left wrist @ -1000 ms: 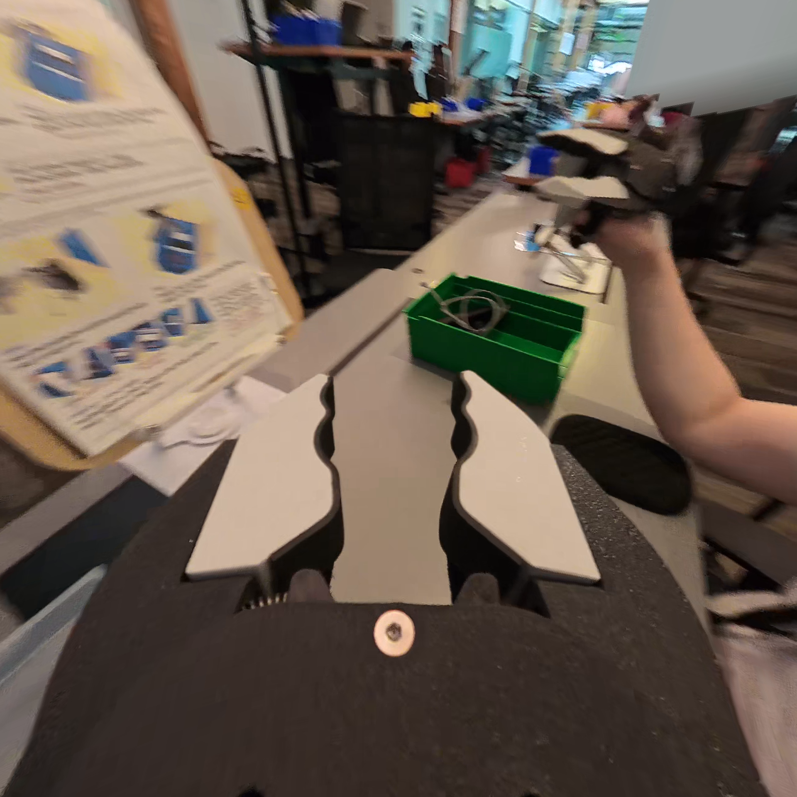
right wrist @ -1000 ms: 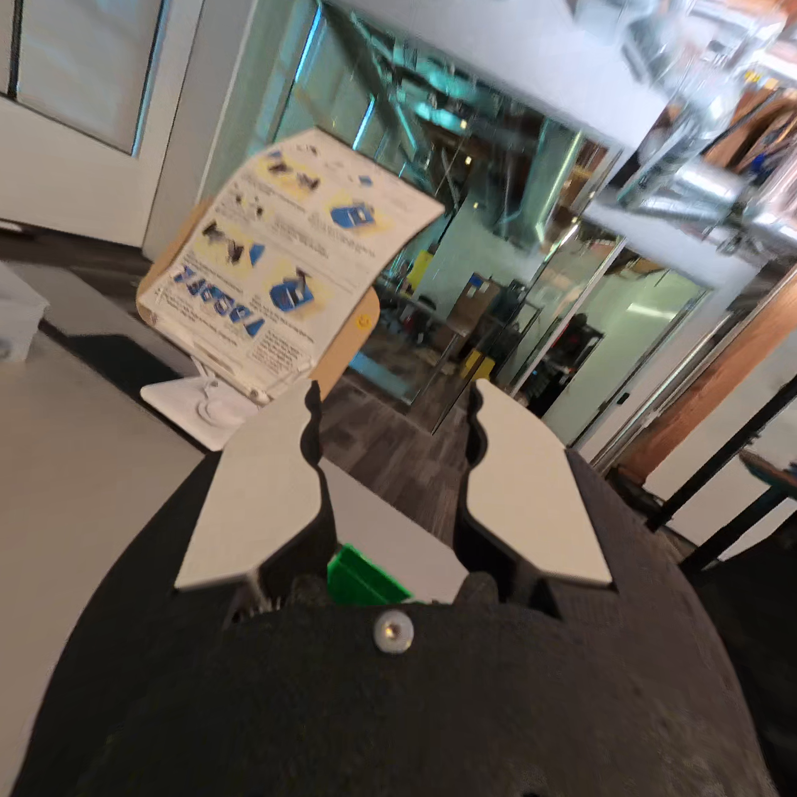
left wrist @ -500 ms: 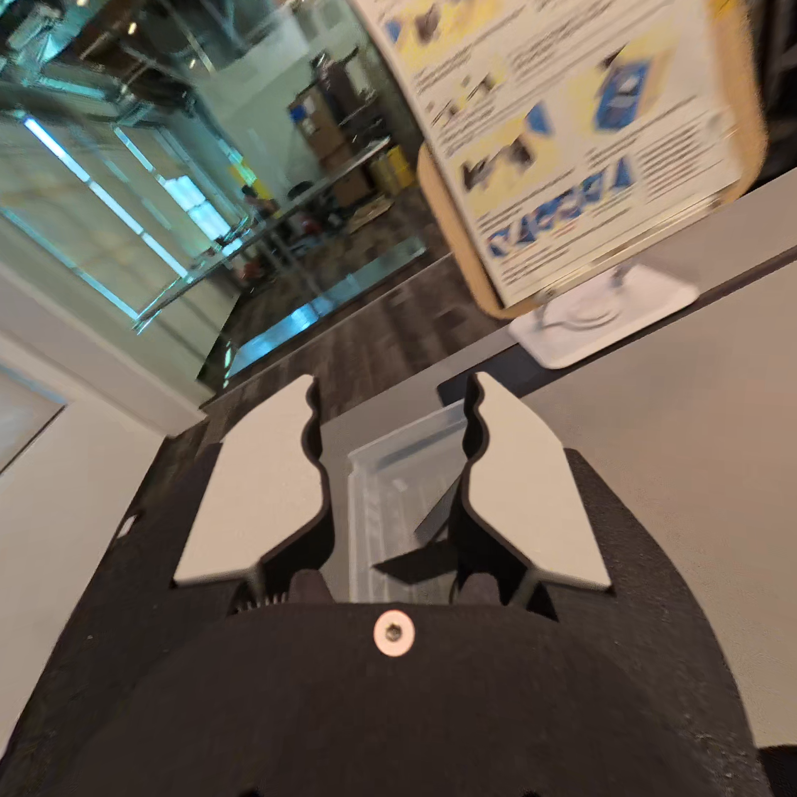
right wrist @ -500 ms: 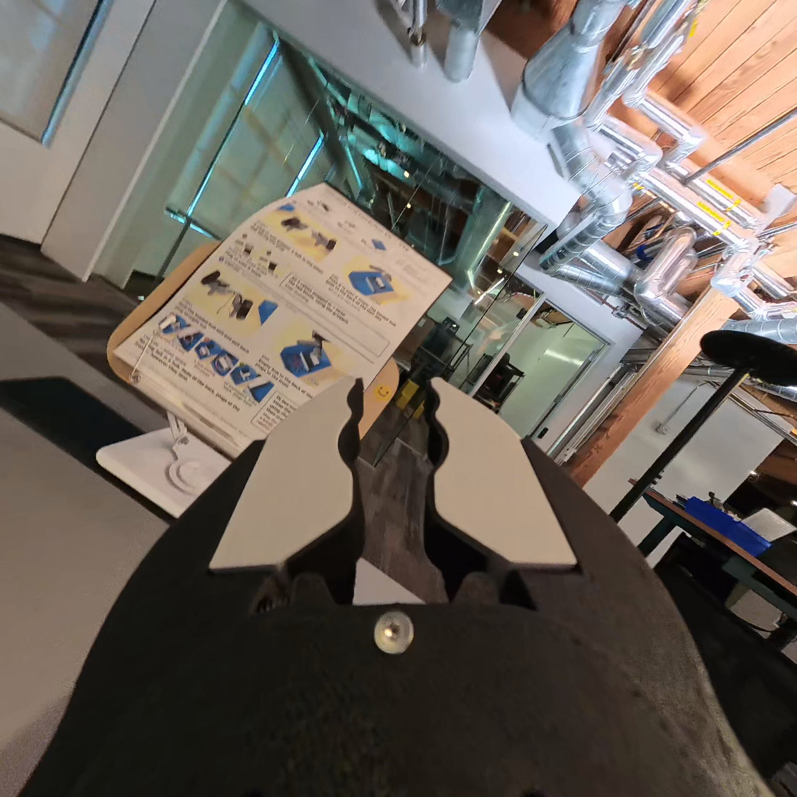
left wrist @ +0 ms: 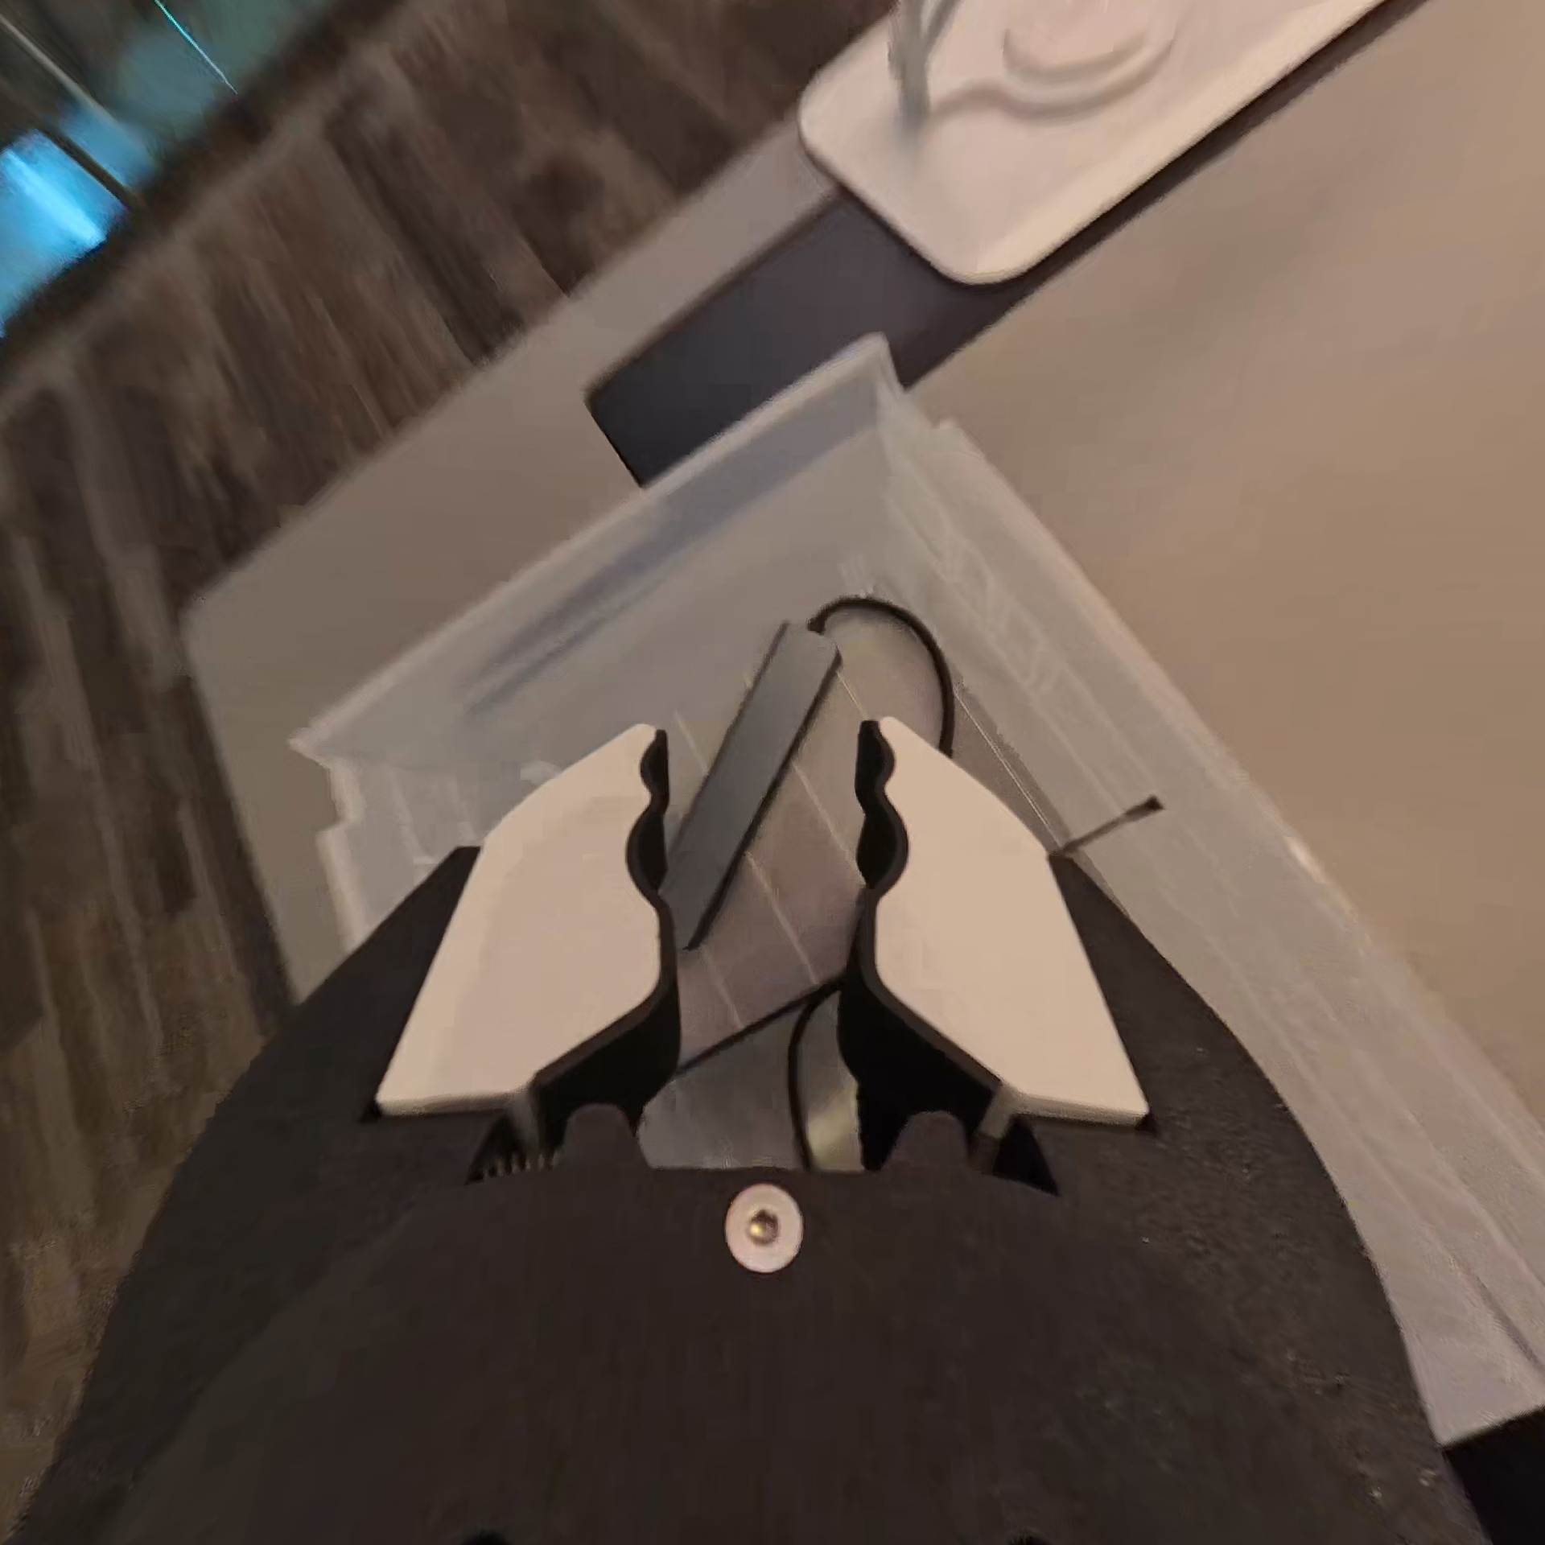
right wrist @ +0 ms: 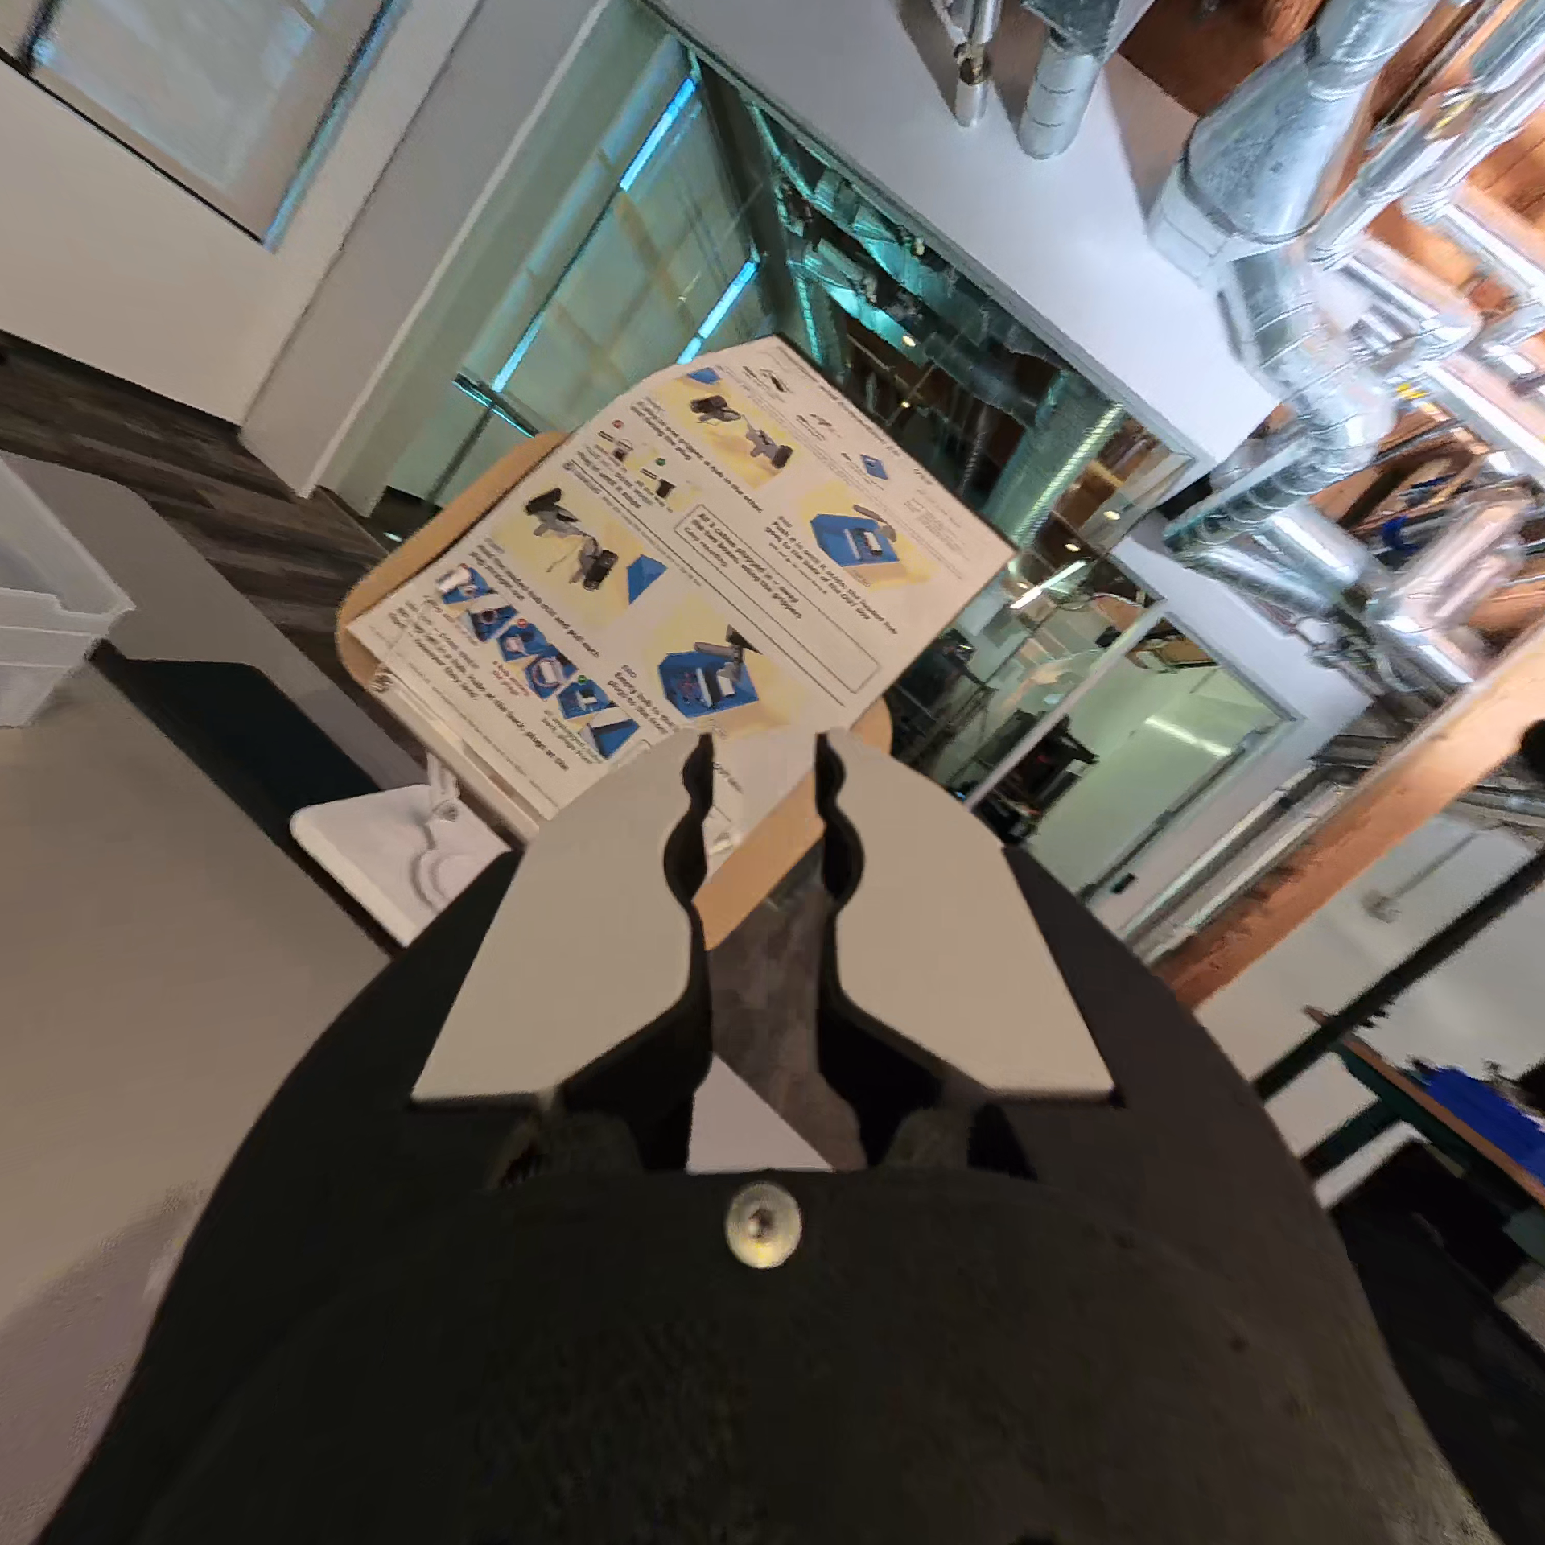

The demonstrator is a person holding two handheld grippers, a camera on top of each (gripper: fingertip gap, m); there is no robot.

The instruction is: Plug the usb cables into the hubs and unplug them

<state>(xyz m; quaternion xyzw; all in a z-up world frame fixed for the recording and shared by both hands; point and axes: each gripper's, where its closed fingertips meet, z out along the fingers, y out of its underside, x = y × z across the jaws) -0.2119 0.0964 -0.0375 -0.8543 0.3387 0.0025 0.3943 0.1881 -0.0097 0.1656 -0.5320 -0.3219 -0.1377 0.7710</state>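
Left gripper (left wrist: 761,752), jaws open, hung over the clear bin (left wrist: 1254,961) holding the hub (left wrist: 744,777), apparently lined up to grab it; right gripper (right wrist: 762,757), jaws slightly apart and empty, pointed away from the bin.

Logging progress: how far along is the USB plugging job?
Nothing looks done yet. The left tool, open and empty, points into the clear plastic bin at the slim grey hub. The right tool is open and empty. Every plugging and unplugging step remains.
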